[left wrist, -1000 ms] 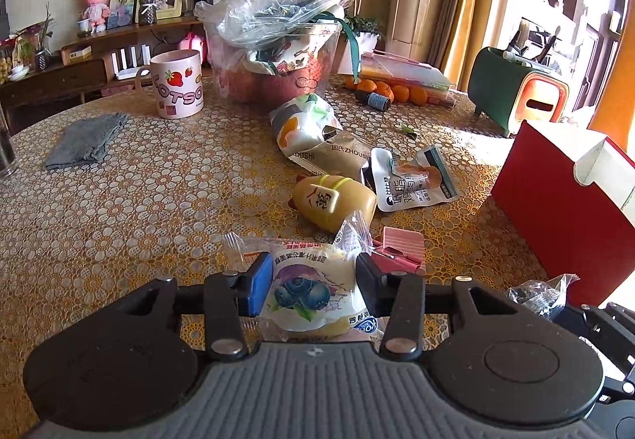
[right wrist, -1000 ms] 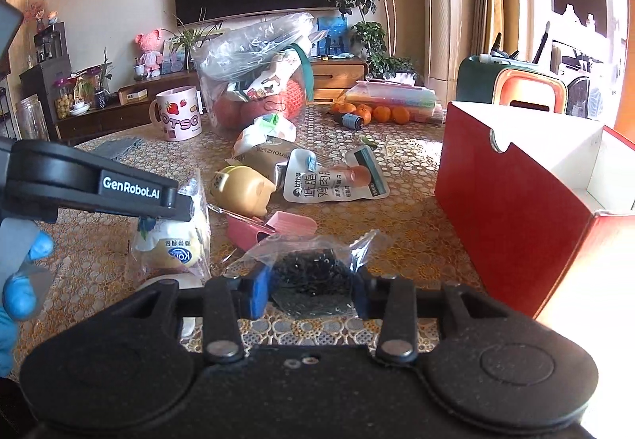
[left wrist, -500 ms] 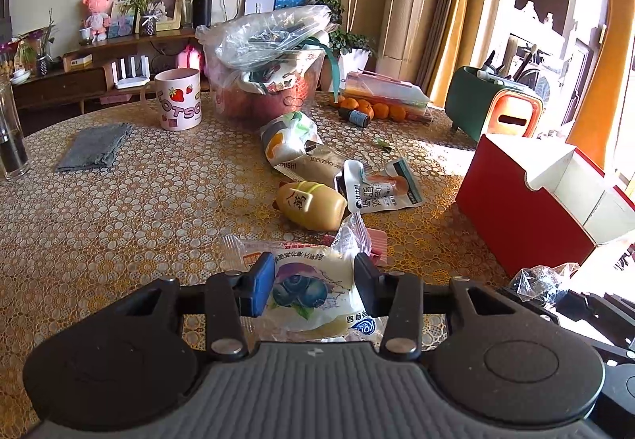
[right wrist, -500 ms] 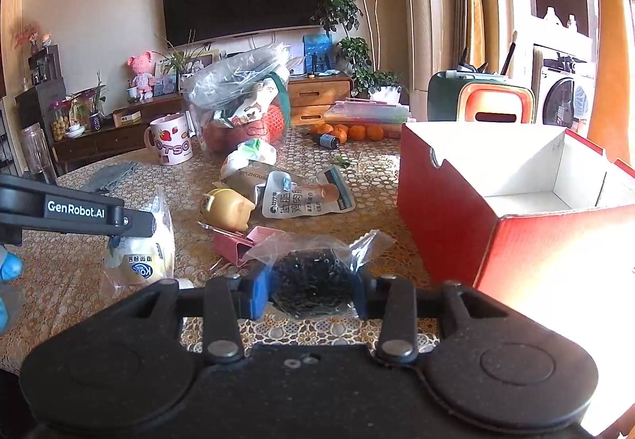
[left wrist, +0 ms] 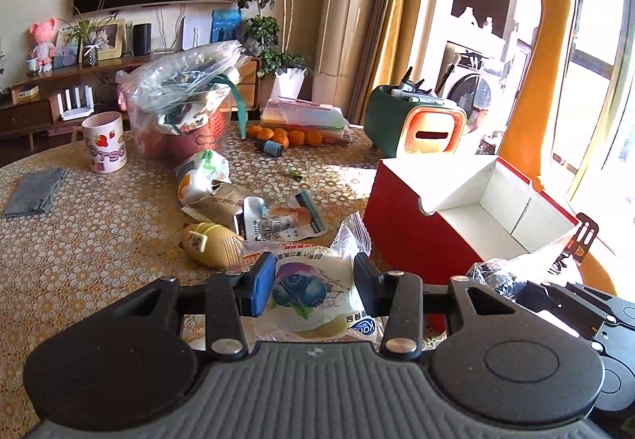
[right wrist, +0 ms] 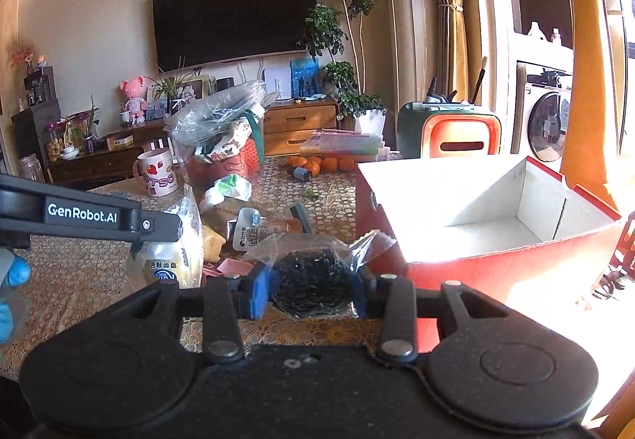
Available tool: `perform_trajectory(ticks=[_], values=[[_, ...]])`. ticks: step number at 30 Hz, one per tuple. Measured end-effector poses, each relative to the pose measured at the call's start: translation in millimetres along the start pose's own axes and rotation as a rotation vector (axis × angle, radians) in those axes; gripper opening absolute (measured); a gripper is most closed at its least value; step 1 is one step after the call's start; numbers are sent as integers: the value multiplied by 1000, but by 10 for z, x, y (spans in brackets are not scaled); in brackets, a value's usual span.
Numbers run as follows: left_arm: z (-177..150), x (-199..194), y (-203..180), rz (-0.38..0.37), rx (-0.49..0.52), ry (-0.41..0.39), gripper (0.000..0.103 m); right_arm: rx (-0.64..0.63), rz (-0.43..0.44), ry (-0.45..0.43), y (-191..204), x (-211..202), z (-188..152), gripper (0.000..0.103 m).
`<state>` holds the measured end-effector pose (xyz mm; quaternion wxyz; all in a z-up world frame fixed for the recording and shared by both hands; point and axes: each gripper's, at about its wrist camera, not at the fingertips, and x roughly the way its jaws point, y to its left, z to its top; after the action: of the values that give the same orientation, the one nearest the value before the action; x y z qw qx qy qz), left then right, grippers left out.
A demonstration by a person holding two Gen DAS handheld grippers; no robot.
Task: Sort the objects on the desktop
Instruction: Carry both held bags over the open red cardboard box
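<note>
Blue-printed bun packet [left wrist: 309, 292] clamped between left tongs [left wrist: 313, 284], lifted off table [left wrist: 99, 240].

A blueberry bun packet [left wrist: 313, 290], white and sealed in clear wrap, sits clamped between two blue pads, lifted clear of the table [left wrist: 99, 240]. A clear bag of small black pieces [right wrist: 311, 274] is pinched likewise, just beside the red box [right wrist: 496, 268], whose white inside stands open. On the table lie a yellow bottle [left wrist: 210, 246], several snack pouches [left wrist: 278, 219] and a pink clip [right wrist: 228, 266].
</note>
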<state>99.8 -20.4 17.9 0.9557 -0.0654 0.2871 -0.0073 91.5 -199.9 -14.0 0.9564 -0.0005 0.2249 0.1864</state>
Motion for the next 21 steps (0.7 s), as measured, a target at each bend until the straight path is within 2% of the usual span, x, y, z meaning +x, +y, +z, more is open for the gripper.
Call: perform_trajectory(ticks=[10, 21], values=[[334, 86, -506, -88, 82, -46, 42, -23, -52, -26, -480, -73, 215, 40], [608, 386, -1009, -154, 162, -29, 42, -47, -98, -30, -990, 50, 484, 40]])
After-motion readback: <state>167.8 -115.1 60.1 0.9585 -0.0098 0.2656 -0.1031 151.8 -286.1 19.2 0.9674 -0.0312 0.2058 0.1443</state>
